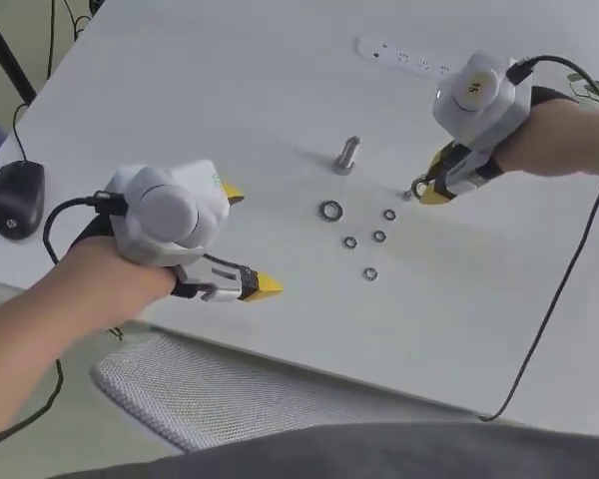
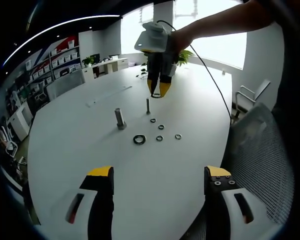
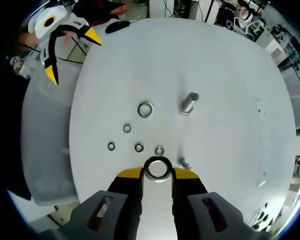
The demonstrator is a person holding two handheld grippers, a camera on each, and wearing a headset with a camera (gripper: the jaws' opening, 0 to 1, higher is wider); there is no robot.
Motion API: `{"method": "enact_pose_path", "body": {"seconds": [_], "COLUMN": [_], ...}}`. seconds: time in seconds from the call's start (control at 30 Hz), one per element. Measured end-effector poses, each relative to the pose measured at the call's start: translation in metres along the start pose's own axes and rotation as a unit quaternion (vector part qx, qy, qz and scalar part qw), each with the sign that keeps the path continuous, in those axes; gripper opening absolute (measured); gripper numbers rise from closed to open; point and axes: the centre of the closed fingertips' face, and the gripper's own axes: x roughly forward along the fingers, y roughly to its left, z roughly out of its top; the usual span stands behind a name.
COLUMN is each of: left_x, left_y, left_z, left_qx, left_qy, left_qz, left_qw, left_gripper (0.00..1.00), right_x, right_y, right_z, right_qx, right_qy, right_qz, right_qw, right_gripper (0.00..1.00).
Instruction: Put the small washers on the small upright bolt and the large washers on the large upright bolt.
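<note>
Tabletop is plain smooth white, so every bit of metal stands out. Left gripper hangs low near the person's edge, with its yellow-tipped jaws spread wide and nothing in them. It's parked out of the way, I guess. Right gripper is pinched on the held washer, a shiny steel ring that looks like one of the big ones. It's kept roughly flat, probably so the hole can drop over a bolt. Odd bit: it's hovering just beside the small upright bolt, a thin pin. The large upright bolt, a stubby grey cylinder, stands well apart. A loose large washer lies near that one. Four small washers lie scattered flat on the person's side.
</note>
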Motion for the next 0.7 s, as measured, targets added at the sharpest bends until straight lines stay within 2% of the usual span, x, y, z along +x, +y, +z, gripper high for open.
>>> {"method": "enact_pose_path", "body": {"seconds": [0.13, 0.2, 0.3, 0.43, 0.6, 0.7], "left_x": [0.0, 0.0, 0.001, 0.0, 0.001, 0.001], "left_y": [-0.001, -0.002, 0.001, 0.005, 0.004, 0.003], "left_z": [-0.003, -0.001, 0.0, 0.006, 0.003, 0.0], "left_qx": [-0.006, -0.015, -0.011, -0.013, -0.011, -0.012], "left_qy": [0.002, -0.004, -0.001, -0.011, -0.006, -0.004], "left_qz": [0.0, -0.002, 0.001, 0.006, 0.006, 0.006], "left_qw": [1.0, 0.9999, 0.9999, 0.9998, 0.9999, 0.9999], "left_gripper": [0.73, 0.73, 0.73, 0.73, 0.73, 0.73], "right_x": [-0.001, -0.001, 0.0, -0.001, 0.002, 0.004], "right_y": [-0.009, -0.012, -0.018, -0.022, -0.033, -0.035], "right_z": [0.007, 0.013, 0.022, 0.033, 0.047, 0.055], "right_qx": [-0.002, 0.003, -0.002, -0.007, -0.013, -0.017], "right_qy": [-0.001, -0.005, -0.002, -0.005, -0.008, -0.008], "right_qz": [-0.001, -0.002, -0.008, -0.012, -0.018, -0.016], "right_qw": [1.0, 1.0, 1.0, 0.9999, 0.9997, 0.9997], "right_gripper": [0.21, 0.21, 0.21, 0.21, 0.21, 0.21]}}
